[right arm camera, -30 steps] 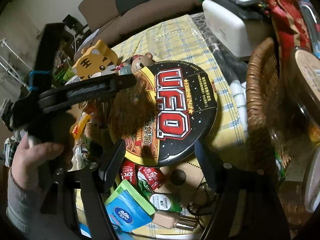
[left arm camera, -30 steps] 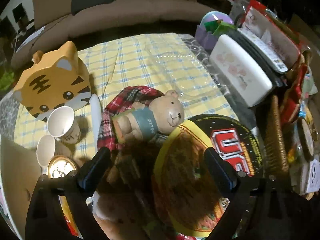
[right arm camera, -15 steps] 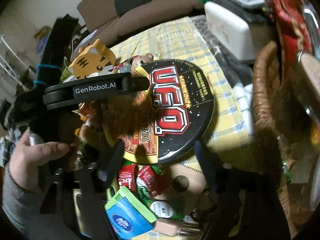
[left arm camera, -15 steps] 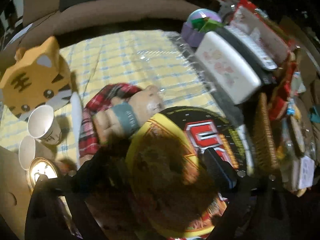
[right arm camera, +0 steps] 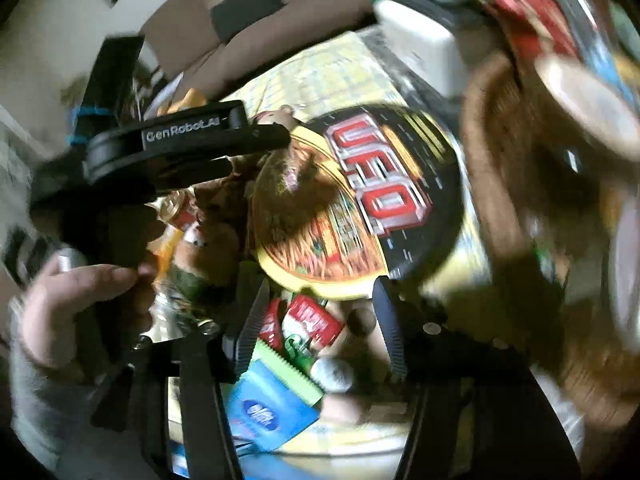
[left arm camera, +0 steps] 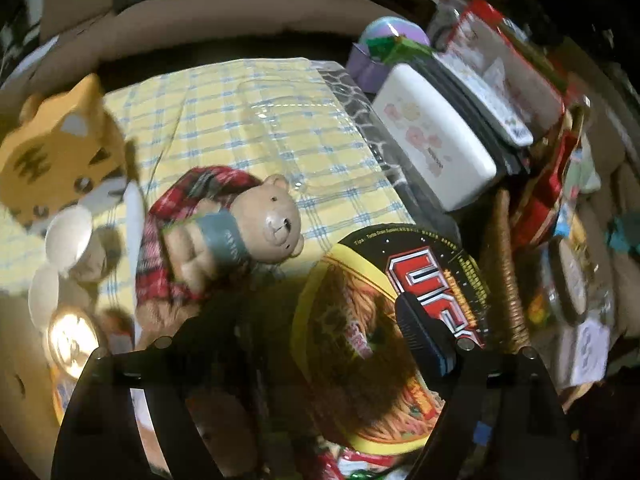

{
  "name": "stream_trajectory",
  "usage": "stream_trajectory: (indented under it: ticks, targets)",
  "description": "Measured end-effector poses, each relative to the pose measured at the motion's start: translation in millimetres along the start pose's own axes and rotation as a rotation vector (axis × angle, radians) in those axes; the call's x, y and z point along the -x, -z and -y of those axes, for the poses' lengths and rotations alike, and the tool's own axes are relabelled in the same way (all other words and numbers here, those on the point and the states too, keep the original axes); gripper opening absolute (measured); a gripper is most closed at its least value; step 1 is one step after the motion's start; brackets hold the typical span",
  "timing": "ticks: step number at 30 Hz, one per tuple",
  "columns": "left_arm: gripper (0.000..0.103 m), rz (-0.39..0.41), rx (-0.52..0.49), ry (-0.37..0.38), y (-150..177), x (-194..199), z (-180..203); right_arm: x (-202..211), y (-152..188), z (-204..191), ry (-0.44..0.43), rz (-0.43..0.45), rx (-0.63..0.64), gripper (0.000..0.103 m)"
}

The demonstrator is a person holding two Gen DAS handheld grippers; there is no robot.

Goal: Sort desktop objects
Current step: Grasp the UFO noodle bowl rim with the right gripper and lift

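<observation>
A round black and yellow UFO noodle bowl (left arm camera: 384,312) lies on the yellow checked cloth (left arm camera: 248,120); it also shows in the right wrist view (right arm camera: 360,200). My left gripper (left arm camera: 312,320) is open above the bowl's left part, its right finger (left arm camera: 424,332) over the lid. A small bear figure (left arm camera: 256,228) lies on red plaid cloth (left arm camera: 168,208) just beyond. My right gripper (right arm camera: 320,324) is open and empty over red sachets (right arm camera: 312,320) and a blue tissue pack (right arm camera: 268,408), near the bowl's near edge.
An orange tiger box (left arm camera: 52,148) and paper cups (left arm camera: 68,232) stand at the left. A white case (left arm camera: 432,144) and a wicker basket (left arm camera: 504,272) crowd the right side. A sofa (left arm camera: 200,28) lies behind the table.
My left gripper has swung back left and risen a little over the bowl. My right gripper has dropped and moved closer to the sachets; its view is blurred with motion.
</observation>
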State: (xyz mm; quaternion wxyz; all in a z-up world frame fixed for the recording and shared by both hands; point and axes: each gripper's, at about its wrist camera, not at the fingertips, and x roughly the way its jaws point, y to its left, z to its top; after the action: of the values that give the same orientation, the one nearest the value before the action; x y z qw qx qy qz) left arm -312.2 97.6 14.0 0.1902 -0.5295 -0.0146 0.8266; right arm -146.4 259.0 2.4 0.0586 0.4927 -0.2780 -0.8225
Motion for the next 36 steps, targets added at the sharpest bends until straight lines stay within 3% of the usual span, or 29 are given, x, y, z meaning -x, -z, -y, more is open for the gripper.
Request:
stream_trajectory:
  ticks: [4, 7, 10, 12, 16, 19, 25, 31, 36]
  targets:
    - [0.085, -0.032, 0.009, 0.047, -3.0, -16.5, 5.5, -10.4, 1.2, 16.2, -0.045, -0.002, -0.145, 0.057]
    - [0.085, -0.037, 0.008, 0.027, -3.1, -25.2, 7.4, -11.2, -2.7, 28.5, -0.005, 0.026, -0.232, 0.058]
    - [0.085, -0.024, 0.032, 0.055, -4.3, -30.1, 3.8, -11.1, -12.1, 35.7, 0.04, 0.11, -0.261, 0.062]
    - [0.085, -0.025, 0.05, 0.087, -4.9, -33.5, 2.0, -19.6, -15.8, 41.1, 0.033, 0.107, -0.285, 0.062]
    - [0.087, -0.05, 0.063, 0.177, -1.6, -37.5, 6.1, -32.7, -22.9, 30.3, 0.019, 0.101, -0.198, 0.058]
    - [0.086, -0.039, 0.001, 0.137, 1.7, -30.4, 15.9, -31.6, -22.6, 16.6, 0.054, 0.115, -0.127, 0.058]
    - [0.082, 0.037, -0.009, 0.112, 11.7, 9.4, 14.7, -12.4, -19.3, -9.8, 0.061, 0.157, 0.002, 0.057]
    - [0.083, 0.123, 0.021, 0.127, 31.3, 84.0, 8.5, 29.0, -15.5, -58.1, 0.056, 0.224, 0.177, 0.057]
    - [0.083, 0.193, 0.082, 0.14, 66.7, 160.9, -25.9, 74.6, 12.3, -116.7, 0.003, 0.246, 0.365, 0.057]
